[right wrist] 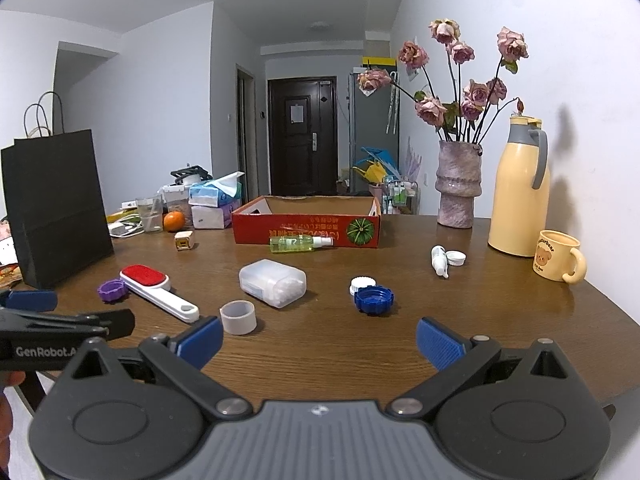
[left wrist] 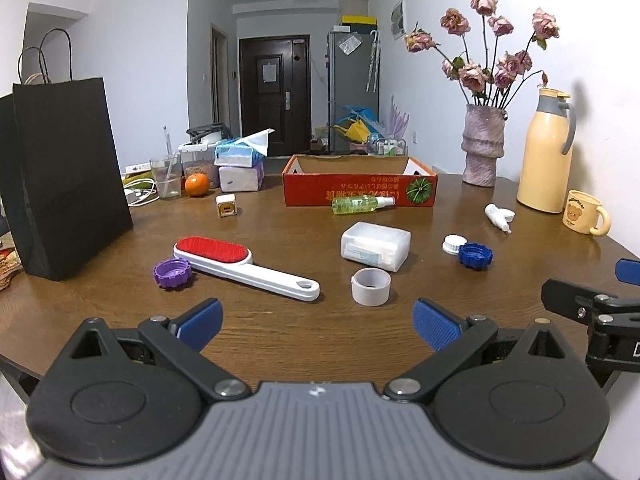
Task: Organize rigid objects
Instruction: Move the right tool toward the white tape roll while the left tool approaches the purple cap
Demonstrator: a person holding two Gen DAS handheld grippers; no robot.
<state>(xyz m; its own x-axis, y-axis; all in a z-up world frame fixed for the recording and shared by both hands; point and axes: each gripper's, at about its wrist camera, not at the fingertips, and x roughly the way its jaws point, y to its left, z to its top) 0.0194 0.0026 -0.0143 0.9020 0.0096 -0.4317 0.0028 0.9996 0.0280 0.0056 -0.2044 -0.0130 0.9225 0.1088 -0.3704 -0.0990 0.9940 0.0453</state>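
Note:
A red cardboard box (left wrist: 358,192) (right wrist: 306,230) stands open-topped at the back of the wooden table (left wrist: 280,320). Loose items lie before it: a green spray bottle (left wrist: 362,204) (right wrist: 300,243), a clear plastic case (left wrist: 375,245) (right wrist: 273,282), a white tape roll (left wrist: 371,286) (right wrist: 238,317), a red-and-white lint brush (left wrist: 244,266) (right wrist: 158,292), a purple cap (left wrist: 173,273) (right wrist: 112,291), a blue cap (left wrist: 475,255) (right wrist: 374,300) beside a white cap (left wrist: 453,244) (right wrist: 362,283), and a small white bottle (left wrist: 498,218) (right wrist: 439,261). My left gripper (left wrist: 318,324) and right gripper (right wrist: 319,340) both hover open and empty near the front edge.
A black paper bag (left wrist: 66,184) (right wrist: 56,208) stands at the left. A vase of dried roses (left wrist: 482,144) (right wrist: 458,184), a yellow thermos (left wrist: 546,152) (right wrist: 520,188) and a yellow mug (left wrist: 586,212) (right wrist: 558,255) line the right. Tissue packs (left wrist: 240,168), an orange (left wrist: 197,185), a glass (left wrist: 166,178) and a small cube (left wrist: 226,206) sit at back left.

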